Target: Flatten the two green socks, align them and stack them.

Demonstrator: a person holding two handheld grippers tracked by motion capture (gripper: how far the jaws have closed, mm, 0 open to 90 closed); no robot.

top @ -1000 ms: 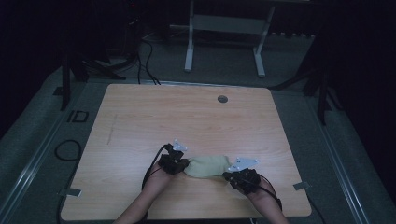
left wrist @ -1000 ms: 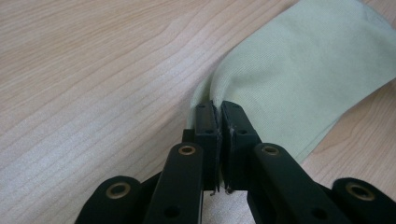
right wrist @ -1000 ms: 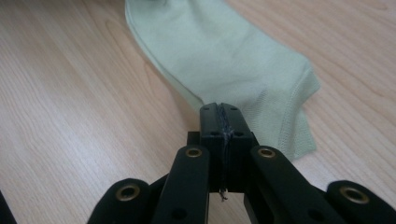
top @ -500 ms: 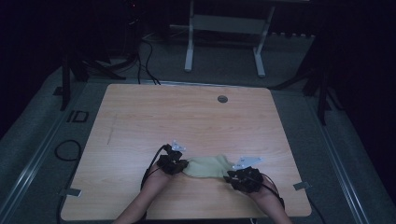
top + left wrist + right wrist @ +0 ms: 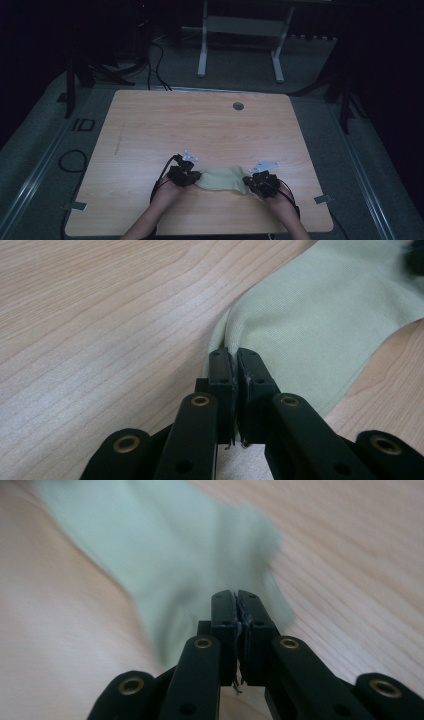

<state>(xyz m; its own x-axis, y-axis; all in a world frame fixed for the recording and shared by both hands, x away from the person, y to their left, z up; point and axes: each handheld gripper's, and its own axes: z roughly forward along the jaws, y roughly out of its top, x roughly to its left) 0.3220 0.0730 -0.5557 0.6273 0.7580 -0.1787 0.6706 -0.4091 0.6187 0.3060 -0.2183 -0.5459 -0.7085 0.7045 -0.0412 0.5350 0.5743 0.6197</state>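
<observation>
We see a wooden table (image 5: 200, 125) with rounded corners, standing on grey flooring, with a small round grommet (image 5: 238, 106) set near its far edge. Beyond it stands a light-coloured metal frame (image 5: 240, 30) against a dark background, and cables (image 5: 155, 60) trail across the floor at the far left. On the near part of the table, between our two tools, lies a pale green sock (image 5: 221, 178), spread flat on the wood and stretching from one gripper to the other. The left gripper (image 5: 192, 178) sits at the sock's left end; in the left gripper view its black jaws are pressed together on a pinched fold at the edge of the fabric (image 5: 310, 325), which fans out wide beyond the tips. The right gripper (image 5: 248, 183) sits at the sock's right end; its jaws have just been closing, and in the right gripper view they now meet tightly with the blurred sock (image 5: 165, 555) running up to the tips and a thin sliver of material visible in the seam between them, so it too clamps the sock. Both forearms (image 5: 155, 220) come in from the near edge of the table.
</observation>
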